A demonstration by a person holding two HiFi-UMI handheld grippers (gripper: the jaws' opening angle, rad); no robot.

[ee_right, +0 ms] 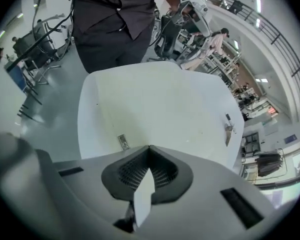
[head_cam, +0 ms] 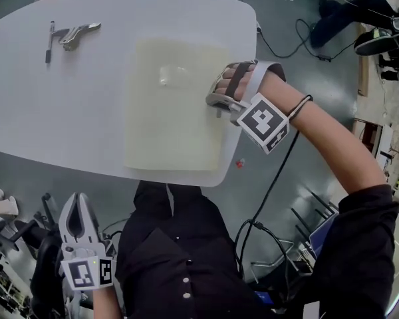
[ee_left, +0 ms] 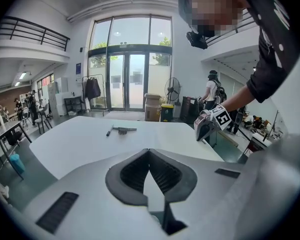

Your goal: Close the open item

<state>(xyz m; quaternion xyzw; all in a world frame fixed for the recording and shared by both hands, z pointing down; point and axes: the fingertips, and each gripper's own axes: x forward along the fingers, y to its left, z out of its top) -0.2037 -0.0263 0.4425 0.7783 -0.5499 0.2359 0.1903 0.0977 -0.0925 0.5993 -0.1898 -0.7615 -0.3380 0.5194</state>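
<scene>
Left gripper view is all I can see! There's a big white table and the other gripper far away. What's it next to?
Observer: The right gripper is at the right edge of a flat pale yellow folder lying on the table.
Operator: Is it open?
Observer: No, its own view shows the gripper shut.
Operator: Where's my gripper?
Observer: The left gripper hangs off the table, on its near side, beside the person's dark shirt.
</scene>
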